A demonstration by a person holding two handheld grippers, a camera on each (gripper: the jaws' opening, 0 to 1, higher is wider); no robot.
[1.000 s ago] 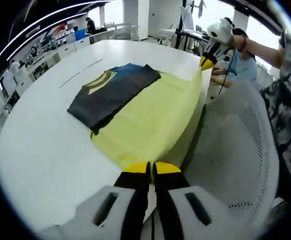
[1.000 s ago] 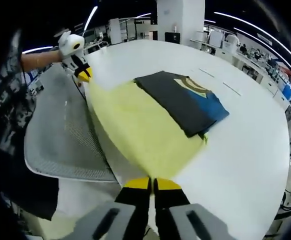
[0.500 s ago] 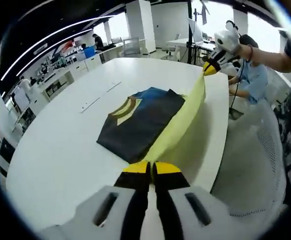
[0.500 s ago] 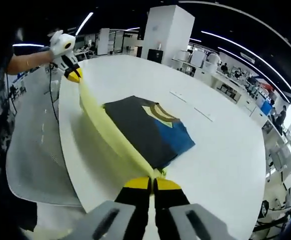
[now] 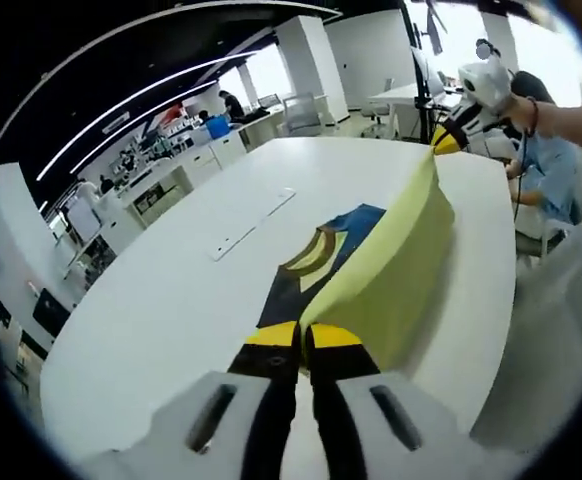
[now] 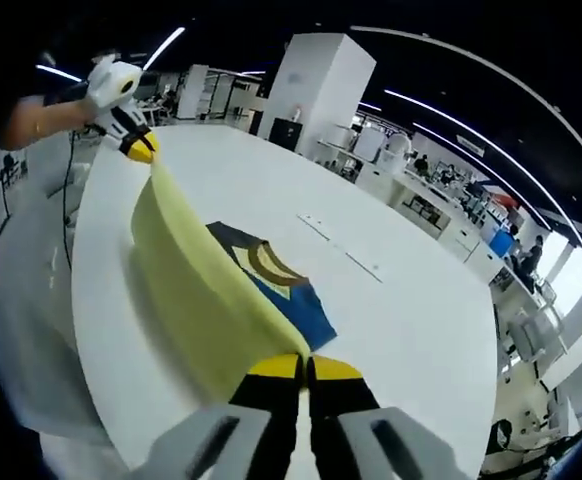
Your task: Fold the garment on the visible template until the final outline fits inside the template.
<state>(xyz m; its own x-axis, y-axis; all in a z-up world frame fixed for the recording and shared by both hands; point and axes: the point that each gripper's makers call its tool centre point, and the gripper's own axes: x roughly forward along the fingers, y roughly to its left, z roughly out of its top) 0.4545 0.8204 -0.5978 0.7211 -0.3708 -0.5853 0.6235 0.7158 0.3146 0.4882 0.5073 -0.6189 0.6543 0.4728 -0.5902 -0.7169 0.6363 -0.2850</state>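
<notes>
The garment lies on the white table (image 5: 151,310). Its yellow part (image 5: 391,270) is raised as a taut sheet between the two grippers. My left gripper (image 5: 303,336) is shut on one corner of the yellow edge. The right gripper (image 5: 449,140) holds the other corner at the far end. Behind the sheet show the dark part with its gold collar (image 5: 316,252) and a blue patch (image 5: 359,218). In the right gripper view my right gripper (image 6: 304,366) is shut on the yellow cloth (image 6: 191,290). The left gripper (image 6: 137,148) pinches the far corner there. The collar (image 6: 268,265) and blue patch (image 6: 306,312) lie beyond.
Two thin strips (image 5: 251,225) lie on the table past the garment. A white mesh chair (image 5: 561,330) stands at the table's edge. A seated person in blue (image 5: 541,165) is behind the right gripper. Desks and shelves fill the background.
Both grippers have lifted the yellow edge higher and carried it over the dark part. The sheet now hides more of the dark cloth. Both views have swung with the hands.
</notes>
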